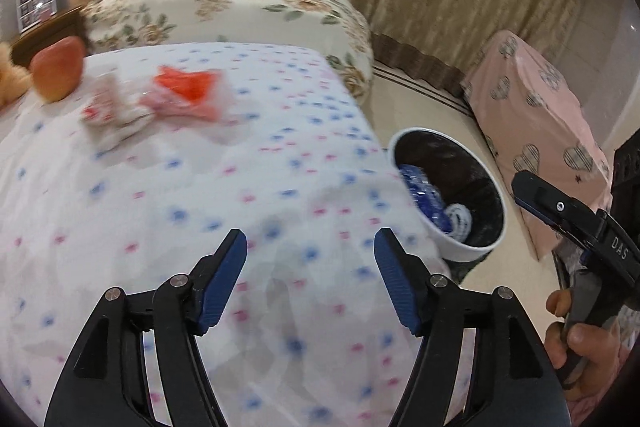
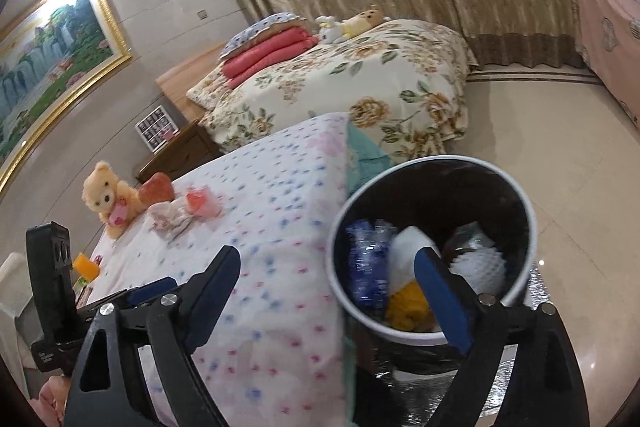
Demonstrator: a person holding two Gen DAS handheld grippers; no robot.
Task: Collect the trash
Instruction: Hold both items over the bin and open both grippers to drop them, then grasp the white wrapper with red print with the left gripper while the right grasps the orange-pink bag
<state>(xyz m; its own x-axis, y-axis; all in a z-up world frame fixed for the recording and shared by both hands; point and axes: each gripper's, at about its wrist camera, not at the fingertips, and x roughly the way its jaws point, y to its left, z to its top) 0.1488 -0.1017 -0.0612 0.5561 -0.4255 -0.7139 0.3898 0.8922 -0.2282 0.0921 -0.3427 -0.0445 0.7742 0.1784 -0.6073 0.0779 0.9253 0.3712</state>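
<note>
Trash (image 1: 188, 95) is lying on dotted bedspread (image 1: 200, 207) | left gripper (image 1: 310, 277) is gaping empty | right gripper (image 2: 328, 291) is gaping empty over bin (image 2: 516, 203)

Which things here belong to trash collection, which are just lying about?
Job: trash bin, wrappers on the near bed, blue packet and other trash already binned, both open claws.
Lying about: teddy bear, folded blankets, far-bed soft toys, painting.

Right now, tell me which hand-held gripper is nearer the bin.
Right. The right hand-held gripper hangs open at the bin's rim, one finger over it. The left hand-held gripper is open over the bed, beside the bin.
</note>
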